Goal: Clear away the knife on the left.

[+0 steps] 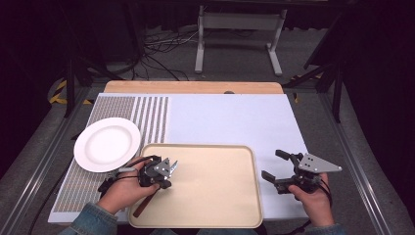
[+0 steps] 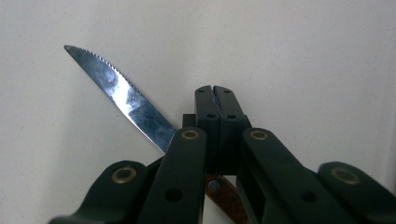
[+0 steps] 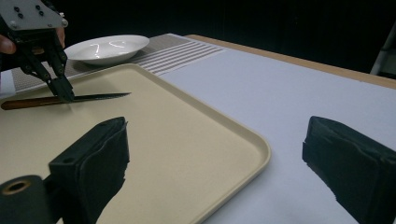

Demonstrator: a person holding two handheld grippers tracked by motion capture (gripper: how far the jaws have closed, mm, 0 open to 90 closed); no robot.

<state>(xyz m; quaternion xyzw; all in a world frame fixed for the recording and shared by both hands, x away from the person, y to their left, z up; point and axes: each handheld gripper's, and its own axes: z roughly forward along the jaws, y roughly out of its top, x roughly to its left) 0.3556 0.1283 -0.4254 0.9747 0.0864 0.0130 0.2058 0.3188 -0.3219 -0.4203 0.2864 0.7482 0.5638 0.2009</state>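
Left gripper (image 1: pixel 165 172): over the left part of the tray (image 1: pixel 220 196), about 9 o'clock from tray centre in the high view. Held in the left hand (image 1: pixel 125 188), forearm entering from 6 o'clock, wrist angled toward 2 o'clock, gripper tipped down at the tray floor. Fingers (image 2: pixel 216 112) closed flat together, pinching the knife (image 2: pixel 123 95) where blade meets handle. Blade serrated, running toward 10 o'clock in the left gripper view; brown handle passing below the fingers toward 5 o'clock.

Knife: lying low over the tray, handle end toward the tray's near left corner at 7 o'clock; touching the tray or just above it, cannot tell.

Right gripper (image 1: pixel 274 166): over the white surface (image 1: pixel 235 117) just right of the tray, at 3 o'clock. Held in the right hand (image 1: pixel 311 196), forearm from 6 o'clock, gripper pointing toward 10 o'clock, roughly level. Fingers (image 3: pixel 93 154) spread wide, holding nothing.

Plate (image 1: pixel 106 143): white, on the striped mat, 10 o'clock from the tray, just beside its far left corner.
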